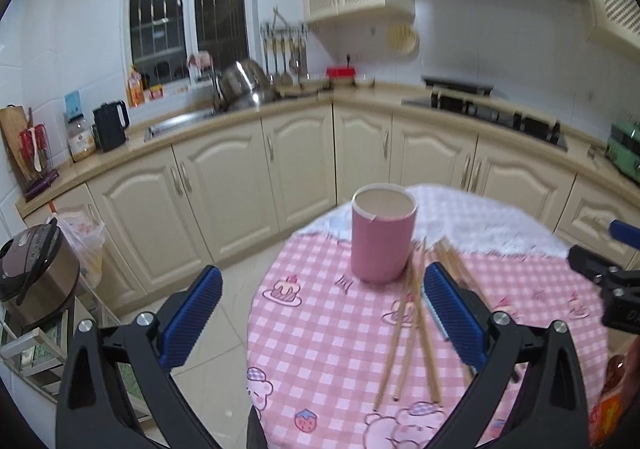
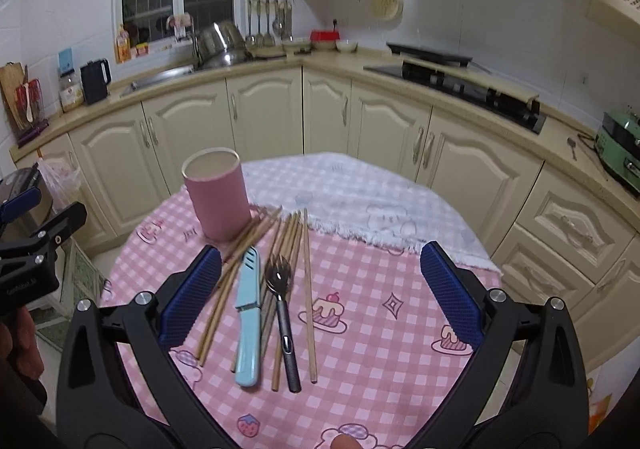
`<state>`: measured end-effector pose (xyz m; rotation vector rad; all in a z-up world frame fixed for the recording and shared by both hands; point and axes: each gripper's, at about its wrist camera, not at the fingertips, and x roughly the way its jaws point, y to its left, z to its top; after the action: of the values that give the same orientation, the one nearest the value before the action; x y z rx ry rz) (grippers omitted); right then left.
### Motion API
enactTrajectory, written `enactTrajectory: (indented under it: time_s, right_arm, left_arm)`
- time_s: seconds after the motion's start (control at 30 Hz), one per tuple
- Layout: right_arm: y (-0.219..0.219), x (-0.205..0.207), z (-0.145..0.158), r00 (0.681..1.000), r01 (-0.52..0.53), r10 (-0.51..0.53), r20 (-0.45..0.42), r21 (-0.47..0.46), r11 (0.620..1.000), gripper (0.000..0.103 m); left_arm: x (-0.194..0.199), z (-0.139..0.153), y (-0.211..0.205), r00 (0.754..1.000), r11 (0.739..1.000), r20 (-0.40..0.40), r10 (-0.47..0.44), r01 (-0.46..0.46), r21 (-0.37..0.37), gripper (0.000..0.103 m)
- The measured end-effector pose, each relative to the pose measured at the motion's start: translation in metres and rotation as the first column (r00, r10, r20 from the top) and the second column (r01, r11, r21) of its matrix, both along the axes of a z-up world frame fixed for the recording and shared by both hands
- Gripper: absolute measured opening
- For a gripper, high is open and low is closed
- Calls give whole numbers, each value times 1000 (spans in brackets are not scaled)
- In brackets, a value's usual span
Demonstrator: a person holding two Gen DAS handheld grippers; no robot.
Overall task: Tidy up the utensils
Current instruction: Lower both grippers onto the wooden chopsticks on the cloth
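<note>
Left wrist view. Left gripper (image 1: 322,315): black frame, blue ribbed pads, jaws spread wide and holding nothing, above the near left edge of the desk. Round desk (image 1: 320,361): covered in a pink-and-white checked cloth printed with cakes and bears, with a white fringed cloth (image 1: 480,225) laid over its far part. Tall pink cylindrical holder with a pale rim (image 1: 382,235): stood upright near the middle of the far half, nothing seen inside. Loose bundle of light wooden chopsticks (image 1: 412,329): lay fanned on the checked cloth just right of the holder's base, far tips close to it, partly hidden behind the right pad. Right gripper (image 1: 612,277): showed only in part at the right edge; state of its jaws could not be told from here.

Right wrist view. Right gripper (image 2: 320,285): same build, jaws wide apart and empty, above the near side of the desk. Pale blue flat utensil case (image 2: 247,323): lay lengthwise among the chopsticks. Dark metal spork with a grey handle (image 2: 284,313): lay just right of the case, head pointing away. One chopstick lay apart, right of the spork. Pink holder sat beyond them, upper left.
</note>
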<state>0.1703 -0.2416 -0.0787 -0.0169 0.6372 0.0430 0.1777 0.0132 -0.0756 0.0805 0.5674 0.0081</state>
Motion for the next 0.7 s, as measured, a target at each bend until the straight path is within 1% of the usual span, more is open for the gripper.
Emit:
enactTrajectory:
  time_s: [0.17, 0.33, 0.53, 0.63, 0.7]
  right_arm:
    - [-6, 31, -21, 996, 4, -4, -88, 8, 1000, 97]
    - [-10, 59, -40, 987, 2, -1, -162, 6, 1000, 97]
    - [-19, 86, -69, 963, -13, 15, -271, 9, 1000, 97]
    - [-22, 96, -82, 948, -31, 34, -316, 17, 999, 96]
    - [-22, 102, -89, 937, -53, 58, -344, 25, 998, 93]
  left_arm:
    - [38, -28, 1, 995, 999, -98, -31, 32, 4, 99]
    - [70, -52, -7, 982, 997, -179, -56, 63, 33, 99]
    - [105, -84, -21, 954, 991, -281, -106, 123, 43, 99]
    - [120, -97, -29, 933, 986, -332, -141, 164, 41, 99]
    - [128, -106, -35, 918, 981, -363, -157, 187, 50, 99]
